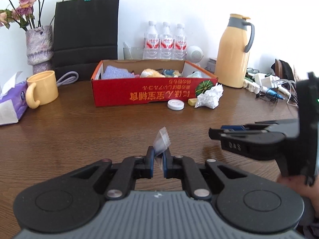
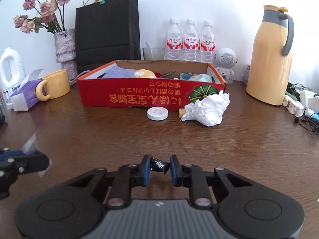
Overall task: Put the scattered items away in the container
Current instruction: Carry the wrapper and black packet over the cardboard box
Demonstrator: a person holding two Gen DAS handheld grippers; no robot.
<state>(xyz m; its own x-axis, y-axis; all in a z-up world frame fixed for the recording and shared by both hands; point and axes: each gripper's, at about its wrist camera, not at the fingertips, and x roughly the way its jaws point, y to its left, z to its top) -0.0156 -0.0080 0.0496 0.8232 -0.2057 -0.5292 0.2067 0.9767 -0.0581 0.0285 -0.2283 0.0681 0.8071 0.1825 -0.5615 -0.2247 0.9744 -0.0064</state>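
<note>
My left gripper (image 1: 158, 155) is shut on a small clear plastic packet (image 1: 161, 142) that sticks up above the wooden table. A black candy wrapper (image 2: 158, 164) is pinched in my right gripper (image 2: 159, 164), which is shut on it. The right gripper (image 1: 217, 133) also shows from the side in the left wrist view, and the left gripper (image 2: 30, 155) with its clear packet (image 2: 30, 144) at the left edge of the right wrist view. Beyond both stands the red cardboard box (image 1: 143, 93) (image 2: 139, 94), open-topped and holding several items. In front of it lie a white round lid (image 2: 158, 114), a crumpled white tissue (image 2: 207, 109) and a small yellow block (image 2: 181, 112).
A yellow mug (image 1: 42, 88) and a purple tissue pack (image 1: 13, 105) sit left of the box. Behind are a vase (image 1: 38, 47), a black paper bag (image 1: 86, 33), three water bottles (image 1: 165, 41) and a white speaker (image 2: 226, 61). A yellow thermos (image 2: 269, 59) and cables (image 1: 269, 87) crowd the right.
</note>
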